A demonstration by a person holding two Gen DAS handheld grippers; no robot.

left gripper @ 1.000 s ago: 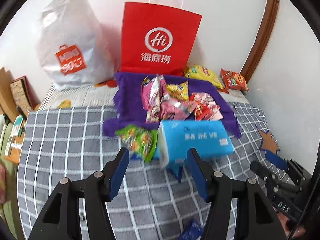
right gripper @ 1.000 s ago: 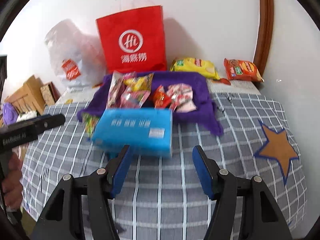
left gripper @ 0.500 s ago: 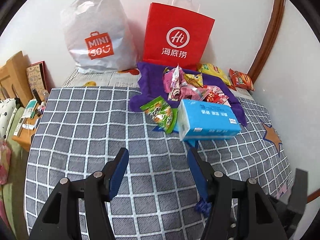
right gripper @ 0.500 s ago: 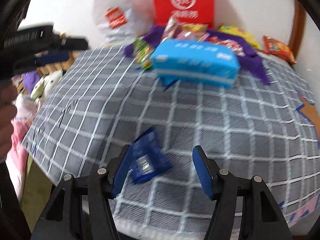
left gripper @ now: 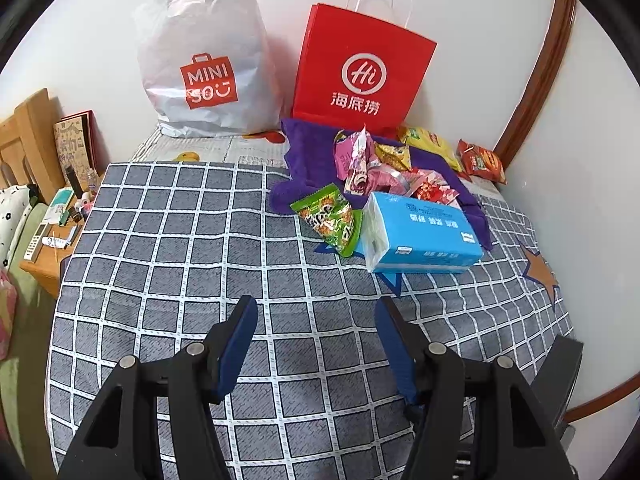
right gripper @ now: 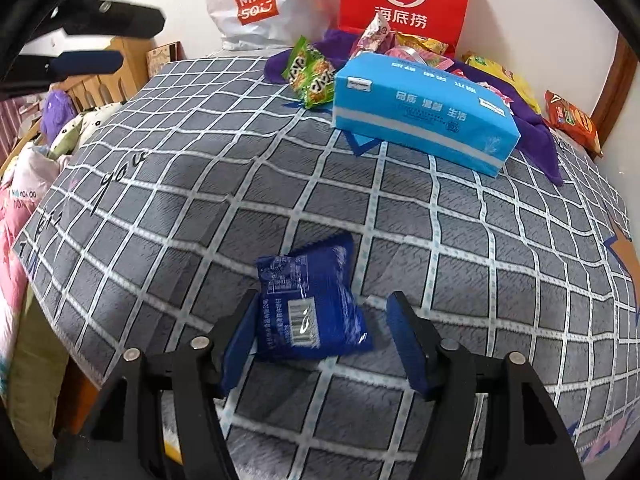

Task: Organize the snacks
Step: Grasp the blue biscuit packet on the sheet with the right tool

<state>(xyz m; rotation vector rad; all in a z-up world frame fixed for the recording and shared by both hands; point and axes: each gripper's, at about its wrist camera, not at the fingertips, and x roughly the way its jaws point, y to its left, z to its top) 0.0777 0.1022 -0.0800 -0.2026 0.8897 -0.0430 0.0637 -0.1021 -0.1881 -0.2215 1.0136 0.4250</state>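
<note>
Hovering over the checked bed cover (right gripper: 168,184), the right gripper (right gripper: 320,320) has its jaws spread around a small dark blue snack packet (right gripper: 310,300); they have just been opening, and the left pad sits just beside the packet's edge while the right pad stands clear, so nothing is gripped. The packet lies well short of the blue tissue pack (right gripper: 424,116), nearer the bed's edge, with the other snacks heaped on the purple cloth (left gripper: 312,148) beyond that pack. It looks light, puffy and slick, likely to crumple or slide on the soft bedding. I would pinch it across the middle of its body, not by the crimped ends. The left gripper (left gripper: 316,340) hangs partly open and empty, well short of the tissue pack.
</note>
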